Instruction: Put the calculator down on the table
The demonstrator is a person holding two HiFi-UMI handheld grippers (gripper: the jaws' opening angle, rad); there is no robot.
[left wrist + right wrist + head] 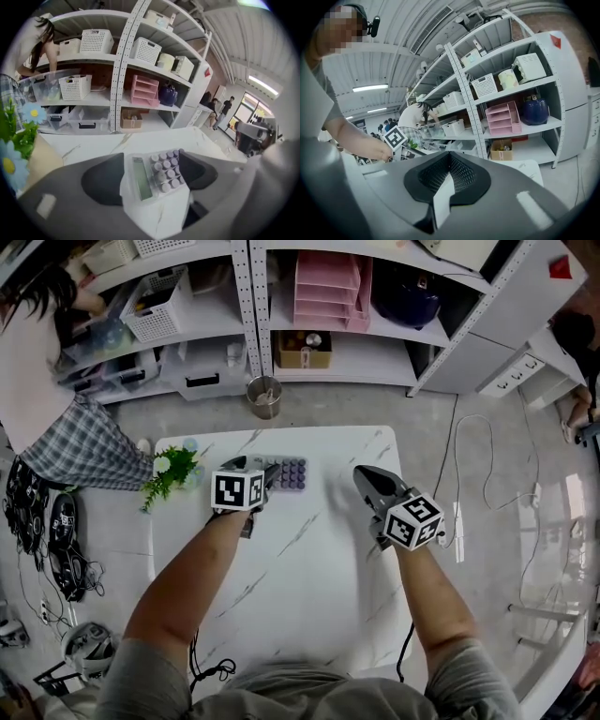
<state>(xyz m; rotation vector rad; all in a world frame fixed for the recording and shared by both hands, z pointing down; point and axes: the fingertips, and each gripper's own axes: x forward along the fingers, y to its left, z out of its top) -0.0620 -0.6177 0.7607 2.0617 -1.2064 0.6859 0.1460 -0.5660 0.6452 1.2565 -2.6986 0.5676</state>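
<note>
Head view: My left hand-held gripper [266, 476] sits over the far half of the white marble table [309, 568], pointing away from me and angled down. The calculator [290, 473] lies flat on the table just past its tip, purple keys up. An artificial plant [171, 472] stands near the table's far left corner. My right hand-held gripper [364, 476] is over the right side of the table, well apart from the calculator. A metal bucket [264, 397] stands on the floor beyond the table, in front of the shelving.

Left gripper view: The jaws are spread wide and the grip is released. The calculator [157, 174] rests on the table between the two dark pads [101, 180], display to the left and keys to the right. Flowers of the plant [16, 140] show at the left edge. Pink trays [144, 90] sit on the shelf behind.

Right gripper view: The jaws are clenched together at the tips [449, 158], with nothing gripped; only a sliver of table shows below them. The marker cube [395, 138] of my left hand-held gripper shows at the left, by my forearm.
</note>
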